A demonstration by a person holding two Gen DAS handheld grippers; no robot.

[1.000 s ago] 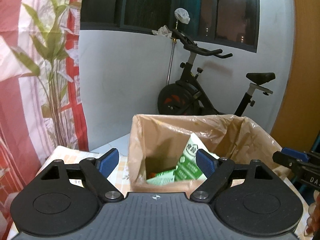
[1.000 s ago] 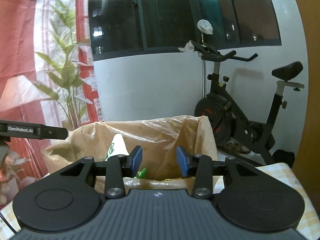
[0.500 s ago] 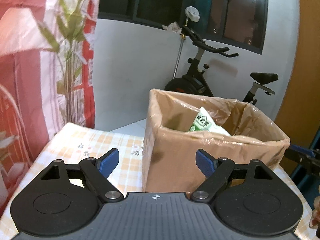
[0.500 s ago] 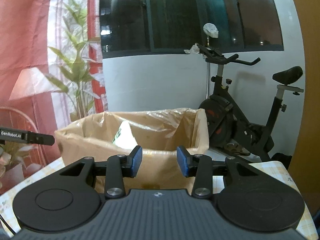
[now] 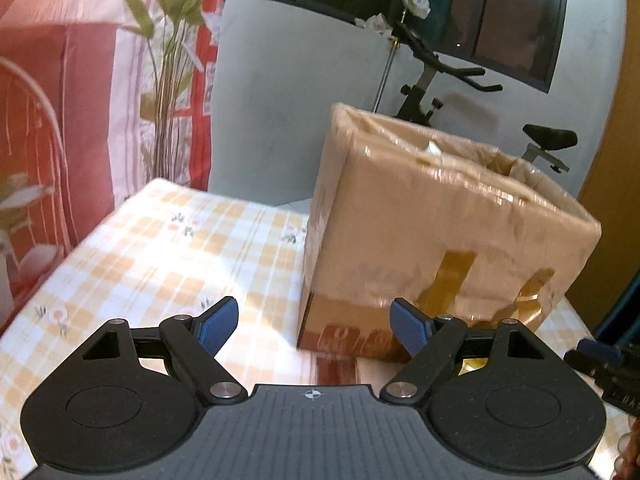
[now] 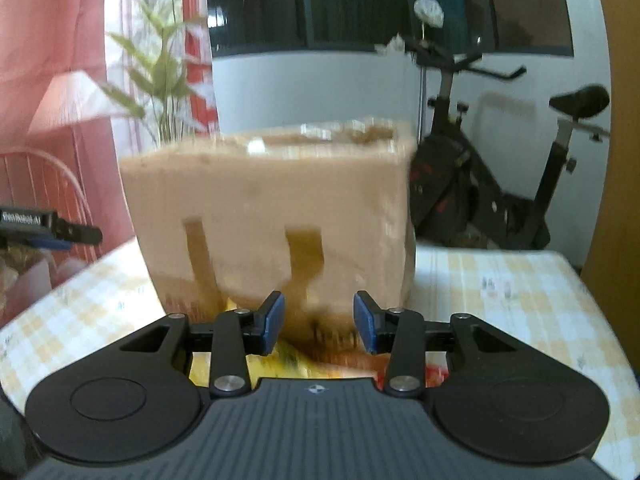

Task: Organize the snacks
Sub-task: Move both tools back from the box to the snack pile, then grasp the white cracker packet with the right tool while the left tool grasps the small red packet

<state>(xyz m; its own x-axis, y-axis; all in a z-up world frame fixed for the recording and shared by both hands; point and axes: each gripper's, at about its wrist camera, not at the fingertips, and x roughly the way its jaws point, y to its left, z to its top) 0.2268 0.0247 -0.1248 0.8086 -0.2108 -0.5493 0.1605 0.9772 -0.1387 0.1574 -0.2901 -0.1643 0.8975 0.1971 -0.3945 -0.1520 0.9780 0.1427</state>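
The lined cardboard box (image 5: 440,232) fills mid-frame on the checked tabletop (image 5: 160,248), something pale poking above its rim. Both tools hover low before it, empty: left tool (image 5: 316,326) spread wide, right tool (image 6: 319,322) parted narrower.

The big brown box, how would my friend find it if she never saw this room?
Find the table with the yellow checked cloth. The cardboard box stands on it, in front of the black exercise bike. It is the tallest thing on the table, open at the top, wrapped in shiny clear plastic, with darker brown tape strips down its front.
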